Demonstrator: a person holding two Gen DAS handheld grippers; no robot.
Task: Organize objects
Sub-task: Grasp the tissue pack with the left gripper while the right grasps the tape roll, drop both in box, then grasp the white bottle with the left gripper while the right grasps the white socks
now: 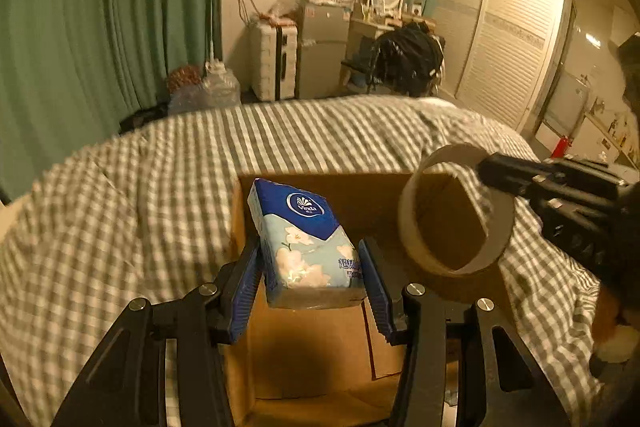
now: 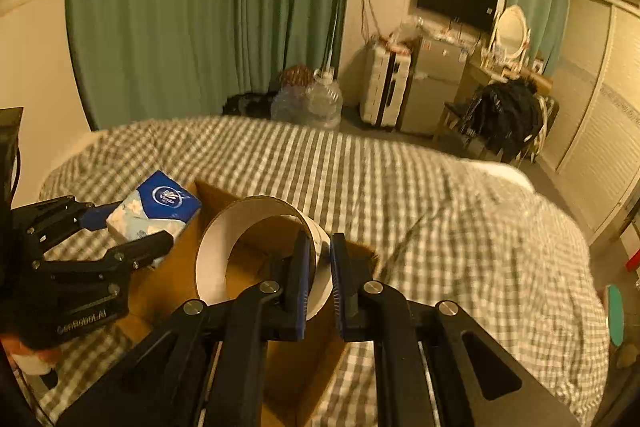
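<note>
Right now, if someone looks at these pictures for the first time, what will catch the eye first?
The blue tissue pack, clamped in the left tool above the open cardboard box, stands out first. Next is the wide cardboard ring, whose wall the right tool pinches, also over the box. Both hang above the checked bedcover.

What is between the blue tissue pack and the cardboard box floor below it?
Nothing: in the left wrist view, the blue tissue pack hangs in the left gripper above the bare brown cardboard box.

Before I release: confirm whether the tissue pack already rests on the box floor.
No, the tissue pack hangs above the box, clamped by the left gripper.
</note>
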